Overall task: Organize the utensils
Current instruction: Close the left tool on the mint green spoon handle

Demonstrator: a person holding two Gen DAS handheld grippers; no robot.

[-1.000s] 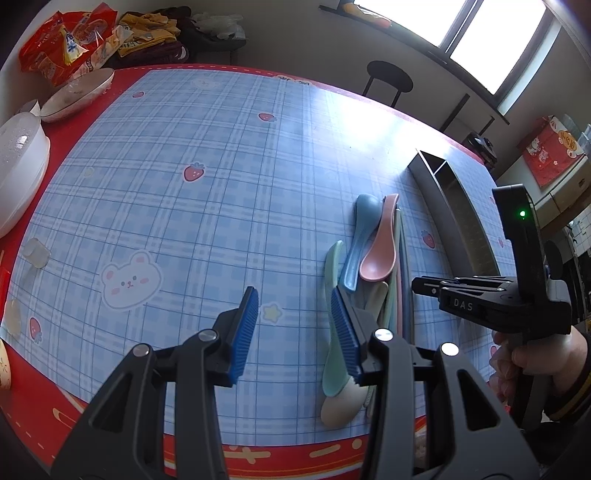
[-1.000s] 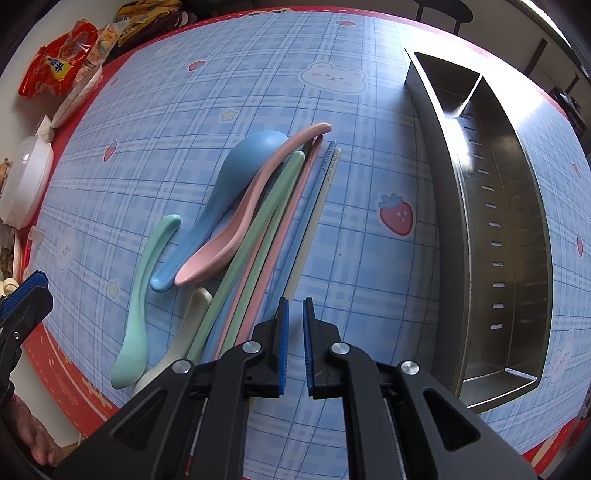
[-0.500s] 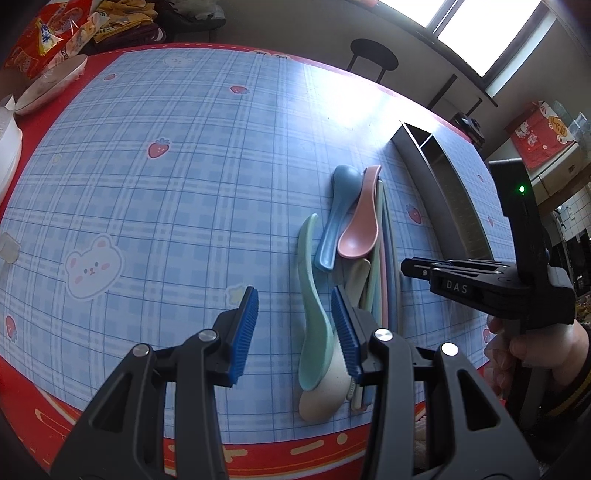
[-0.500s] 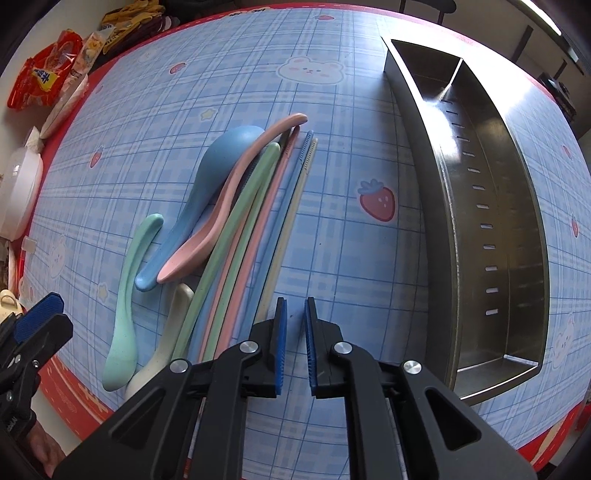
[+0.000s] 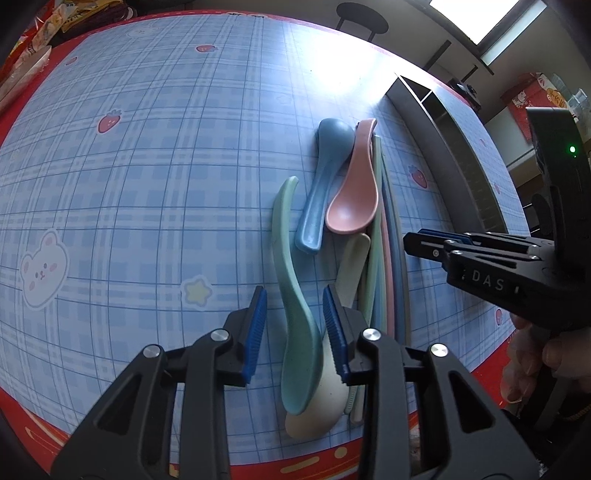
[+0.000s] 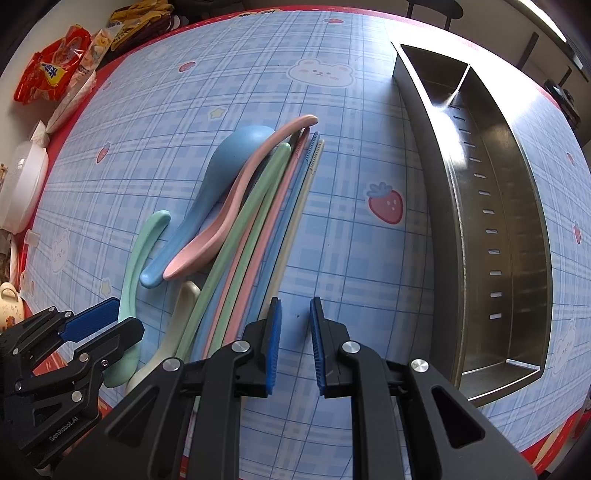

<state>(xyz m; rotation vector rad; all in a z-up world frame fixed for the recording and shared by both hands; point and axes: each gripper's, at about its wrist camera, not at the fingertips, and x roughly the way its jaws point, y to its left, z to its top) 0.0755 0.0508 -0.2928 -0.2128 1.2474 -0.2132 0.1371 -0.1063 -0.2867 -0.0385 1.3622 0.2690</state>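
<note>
A pile of plastic utensils lies on the checked tablecloth: a green spoon (image 5: 291,295), a blue spoon (image 5: 325,177), a pink spoon (image 5: 354,206), a cream spoon (image 5: 317,410) and several chopsticks (image 6: 266,229). My left gripper (image 5: 294,325) is open, its jaws either side of the green spoon's handle, apart from it. My right gripper (image 6: 295,343) is open a little, just right of the chopsticks' near ends, holding nothing. A steel utensil tray (image 6: 517,221) with a divider lies to the right.
Snack bags (image 6: 51,74) and a white lidded dish (image 6: 22,184) sit at the table's far left edge. The red table border (image 5: 184,454) is close below the grippers. A chair (image 5: 362,22) stands beyond the table.
My left gripper moved right and forward until its jaws straddle the green spoon. My right gripper opened from nearly shut to a small gap.
</note>
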